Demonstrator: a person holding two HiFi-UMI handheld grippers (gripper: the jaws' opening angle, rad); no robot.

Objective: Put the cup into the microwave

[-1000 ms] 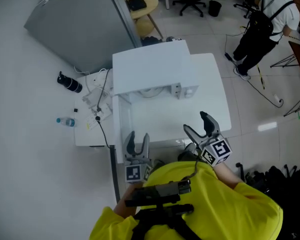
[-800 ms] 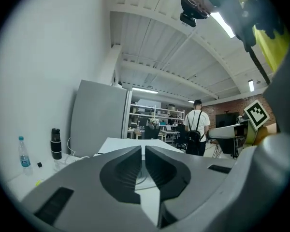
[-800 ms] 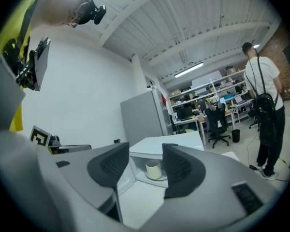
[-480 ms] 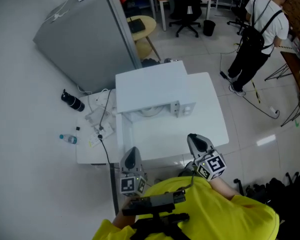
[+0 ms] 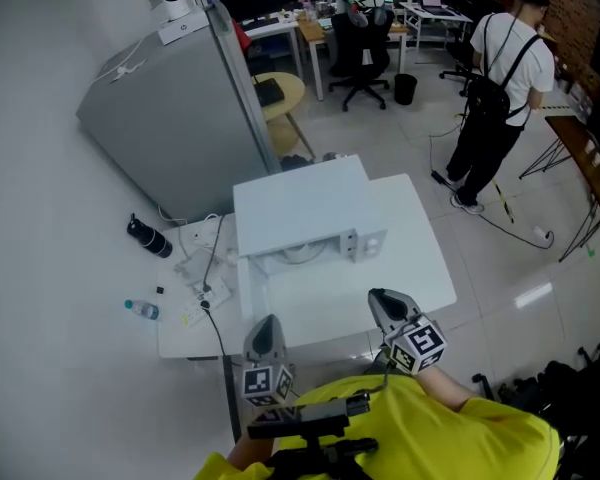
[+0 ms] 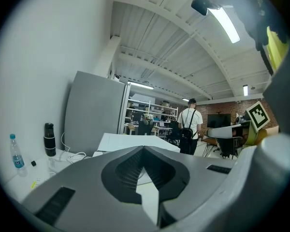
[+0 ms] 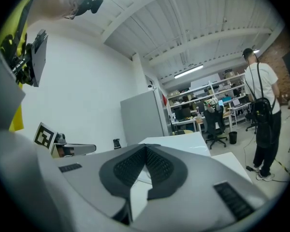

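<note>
A white boxy microwave [image 5: 298,203] stands at the back of the white table [image 5: 420,263], seen from above, with a small white door panel [image 5: 365,241] at its front. A pale round shape [image 5: 302,254] lies at its front opening; I cannot tell whether it is the cup. My left gripper [image 5: 265,328] sits at the table's near edge, shut and holding nothing. My right gripper [image 5: 382,300], also shut and holding nothing, is over the near right of the table. In the left gripper view the left gripper [image 6: 144,150] has its jaws together. The right gripper [image 7: 146,149] shows the same in the right gripper view.
A grey cabinet [image 5: 180,118] stands behind the table on the left. A low white side surface [image 5: 180,333] holds a black bottle [image 5: 148,238], a small water bottle [image 5: 140,309] and cables. A person [image 5: 495,78] stands at the back right near desks and office chairs.
Both grippers went from open to shut with nothing in them. They drew back toward the table's near edge, and the head view lifted to show more of the room.
</note>
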